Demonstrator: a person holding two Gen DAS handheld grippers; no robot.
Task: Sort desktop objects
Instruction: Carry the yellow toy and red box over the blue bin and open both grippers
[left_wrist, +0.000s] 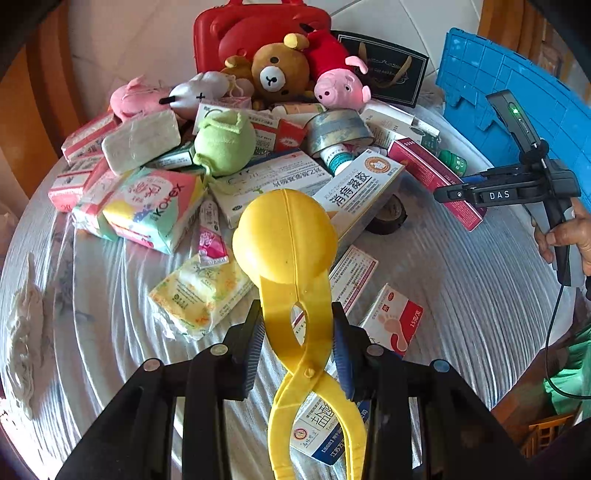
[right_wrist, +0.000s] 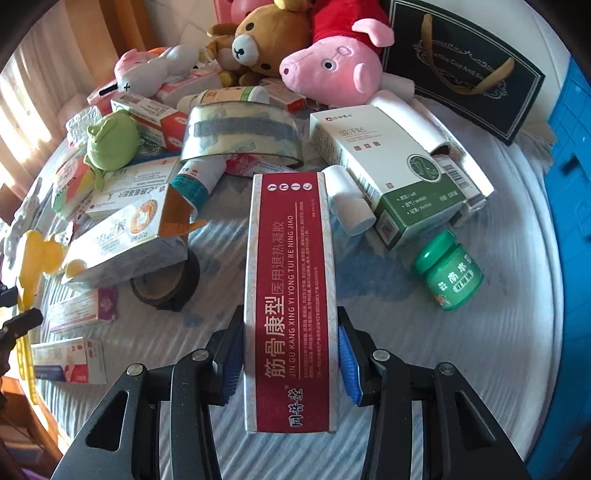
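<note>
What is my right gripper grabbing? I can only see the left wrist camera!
Observer: The right gripper has a long red-and-white cardboard box clamped lengthwise between its blue pads.
Operator: What's hiding just past that box?
Observer: A small white plastic tube, lying beside a white-and-green carton.
Operator: Is that carton shut?
Observer: No, its far end is open.
</note>
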